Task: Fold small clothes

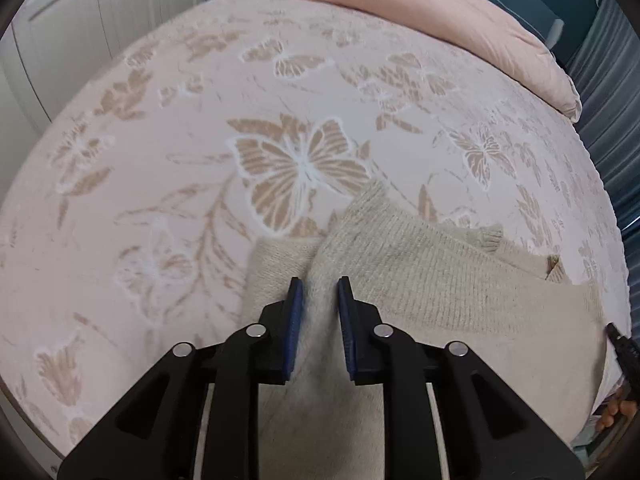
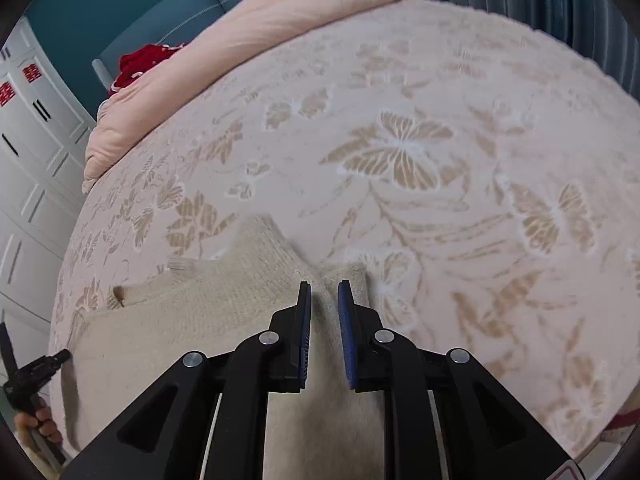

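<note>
Hovering narrowly parted over the beige sweater, left gripper and right gripper hold nothing; loose folds may spring apart.

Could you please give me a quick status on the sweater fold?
Left gripper open, right gripper open, both over cloth. Beige sweater partly folded on butterfly bedspread. Nothing in the way.
</note>
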